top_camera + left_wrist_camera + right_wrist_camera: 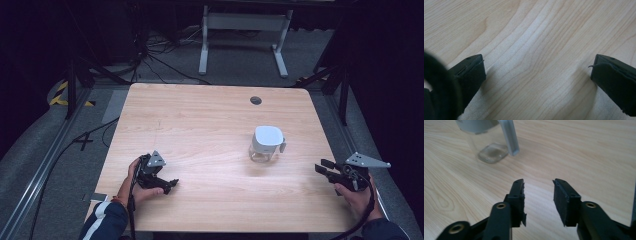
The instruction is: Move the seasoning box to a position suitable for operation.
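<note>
Jug [267, 143] upright mid-table [200, 120] — left gripper [170, 186] spread wide, right gripper [322, 166] narrowly apart, both empty.

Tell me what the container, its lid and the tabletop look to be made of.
Container: clear body, glass or clear plastic; the wood grain shows through it and its base in the right gripper view, so which one is open. Lid: white, matte, likely plastic, with a grey clip-like tab at the side. Table: pale wood-grain surface, smooth, slight sheen; possibly laminate rather than solid wood.

Lab — dark curtains [385, 60], floor cables [165, 65]
</note>
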The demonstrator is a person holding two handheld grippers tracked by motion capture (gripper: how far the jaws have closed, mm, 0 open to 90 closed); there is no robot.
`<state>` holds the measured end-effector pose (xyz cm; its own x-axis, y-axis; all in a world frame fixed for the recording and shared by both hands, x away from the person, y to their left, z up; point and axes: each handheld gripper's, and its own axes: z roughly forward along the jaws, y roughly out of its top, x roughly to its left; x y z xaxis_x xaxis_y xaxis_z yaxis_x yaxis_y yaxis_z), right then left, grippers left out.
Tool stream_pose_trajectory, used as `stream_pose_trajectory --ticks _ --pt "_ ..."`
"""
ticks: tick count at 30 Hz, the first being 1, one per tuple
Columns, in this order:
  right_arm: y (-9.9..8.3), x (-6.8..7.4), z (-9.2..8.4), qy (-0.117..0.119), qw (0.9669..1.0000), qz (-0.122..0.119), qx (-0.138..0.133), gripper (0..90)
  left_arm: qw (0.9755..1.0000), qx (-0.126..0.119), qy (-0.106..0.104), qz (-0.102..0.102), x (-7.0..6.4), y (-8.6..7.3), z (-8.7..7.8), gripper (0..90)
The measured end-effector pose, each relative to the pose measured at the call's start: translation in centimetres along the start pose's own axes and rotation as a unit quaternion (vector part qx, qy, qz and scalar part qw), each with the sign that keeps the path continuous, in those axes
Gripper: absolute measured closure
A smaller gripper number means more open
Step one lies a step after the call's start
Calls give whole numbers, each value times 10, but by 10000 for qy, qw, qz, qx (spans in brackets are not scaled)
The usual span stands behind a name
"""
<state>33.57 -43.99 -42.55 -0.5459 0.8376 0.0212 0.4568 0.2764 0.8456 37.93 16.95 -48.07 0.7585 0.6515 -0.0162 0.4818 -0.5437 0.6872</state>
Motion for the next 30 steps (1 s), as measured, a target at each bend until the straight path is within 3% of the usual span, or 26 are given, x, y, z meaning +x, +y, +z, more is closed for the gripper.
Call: stream_pose_trajectory --ticks 5,10,16,21,28,30 --pt "23 11 6 89 9990 -443 -11 780 10000 -1 10 -23 0 0 0 1" --pt "47 22 16 254 9967 -770 -83 866 10000 -6 20 -48 -1 0 0 1" --pt "78 33 28 262 9943 -1025 -153 896 10000 -7 35 -46 -1 0 0 3" --pt "101 40 40 372 9933 -1063 -274 898 10000 -13 42 -48 -1 0 0 3" --pt "122 46 54 554 9910 -1152 -400 900 10000 -4 27 -21 0 0 0 3" --pt "127 48 58 629 9892 -1275 -367 900 10000 8 21 -29 0 0 0 3"
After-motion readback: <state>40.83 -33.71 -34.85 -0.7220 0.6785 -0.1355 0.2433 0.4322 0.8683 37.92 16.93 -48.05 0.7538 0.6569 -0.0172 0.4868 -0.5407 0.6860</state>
